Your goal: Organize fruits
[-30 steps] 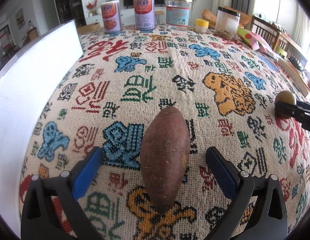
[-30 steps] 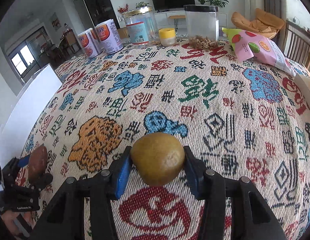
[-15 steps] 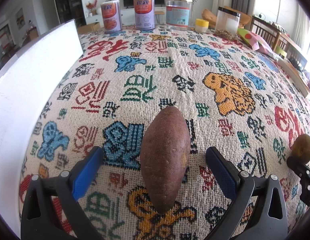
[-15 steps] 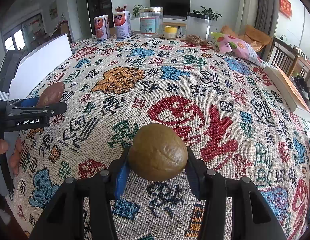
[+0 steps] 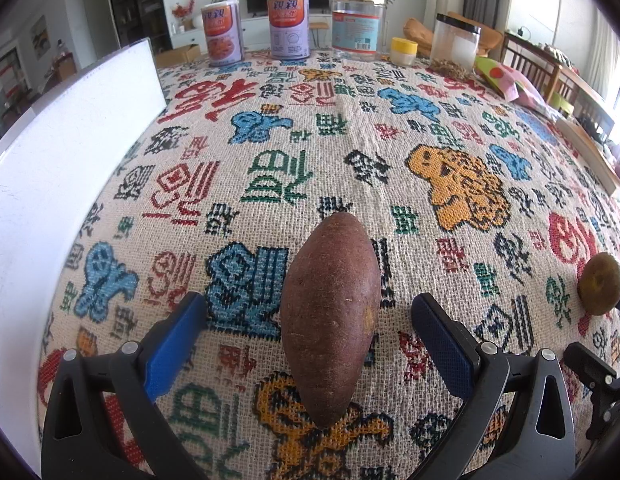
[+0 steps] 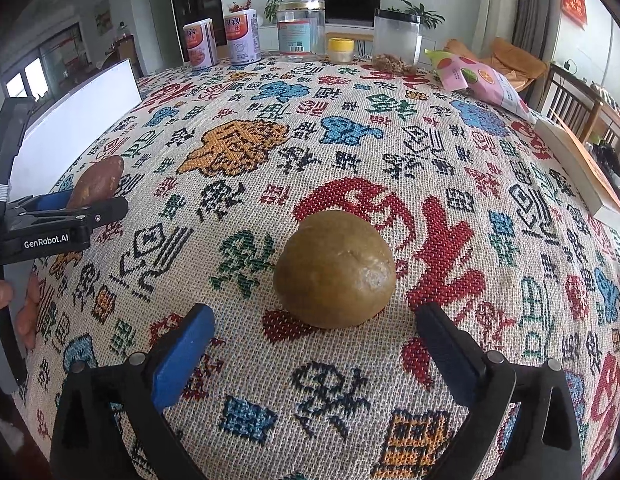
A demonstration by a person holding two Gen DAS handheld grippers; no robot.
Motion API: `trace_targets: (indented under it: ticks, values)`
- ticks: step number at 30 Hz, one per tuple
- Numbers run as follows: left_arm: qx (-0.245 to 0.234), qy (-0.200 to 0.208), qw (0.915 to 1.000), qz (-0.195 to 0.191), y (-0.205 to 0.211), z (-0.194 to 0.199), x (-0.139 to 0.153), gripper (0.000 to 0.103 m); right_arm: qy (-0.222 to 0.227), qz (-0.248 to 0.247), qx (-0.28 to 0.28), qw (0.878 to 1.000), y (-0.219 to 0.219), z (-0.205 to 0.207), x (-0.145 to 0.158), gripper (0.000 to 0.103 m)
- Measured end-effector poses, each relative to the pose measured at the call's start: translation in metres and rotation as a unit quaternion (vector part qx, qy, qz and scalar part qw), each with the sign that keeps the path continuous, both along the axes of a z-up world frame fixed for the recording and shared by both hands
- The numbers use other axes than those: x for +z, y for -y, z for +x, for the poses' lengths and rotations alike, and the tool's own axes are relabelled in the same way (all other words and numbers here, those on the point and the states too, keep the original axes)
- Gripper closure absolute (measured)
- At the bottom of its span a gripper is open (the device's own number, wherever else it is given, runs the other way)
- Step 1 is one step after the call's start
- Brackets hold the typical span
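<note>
Under you spreads the patterned tablecloth (image 6: 450, 152), with a white board (image 5: 50, 184) along its left edge. Your sweet potato (image 5: 330, 316) lies on the cloth between the blue pads of your left gripper (image 5: 310, 336), which stands wide and released. Your right gripper (image 6: 310, 340) has just been opening; the round brownish-green fruit (image 6: 334, 268) rests free on the cloth between its spread fingers, neither pad touching it.

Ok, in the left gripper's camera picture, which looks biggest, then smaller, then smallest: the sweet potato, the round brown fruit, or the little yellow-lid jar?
1. sweet potato, biggest by far, though it is also nearest the camera.
2. round brown fruit, at the right edge.
3. yellow-lid jar, smallest, but it stands far back, so its true size is unsure.
</note>
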State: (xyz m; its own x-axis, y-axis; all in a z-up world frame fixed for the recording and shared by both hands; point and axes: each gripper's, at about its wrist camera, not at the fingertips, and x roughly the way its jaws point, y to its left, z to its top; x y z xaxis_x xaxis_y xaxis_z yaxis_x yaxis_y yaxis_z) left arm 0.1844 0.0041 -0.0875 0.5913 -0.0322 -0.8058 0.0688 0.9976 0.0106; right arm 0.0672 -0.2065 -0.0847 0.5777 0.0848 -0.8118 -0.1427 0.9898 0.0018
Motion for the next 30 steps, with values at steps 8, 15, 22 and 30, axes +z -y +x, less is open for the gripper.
trace_targets:
  ticks: [8,15,22,30]
  values:
    - [0.0,0.0,1.0,0.0,0.0,0.0,0.0,0.0,-0.001,-0.003,0.001,1.0,-0.002,0.0,0.0,0.0]
    - [0.0,0.0,1.0,0.0,0.0,0.0,0.0,0.0,-0.001,-0.003,0.001,1.0,-0.002,0.0,0.0,0.0]
    - [0.0,0.0,1.0,-0.001,-0.001,-0.001,0.0,0.0,-0.001,-0.002,0.001,1.0,-0.001,0.0,0.0,0.0]
    - [0.0,0.0,1.0,-0.001,0.0,0.0,0.0,0.0,0.017,0.148,-0.022,0.989,0.051,-0.011,0.012,0.004]
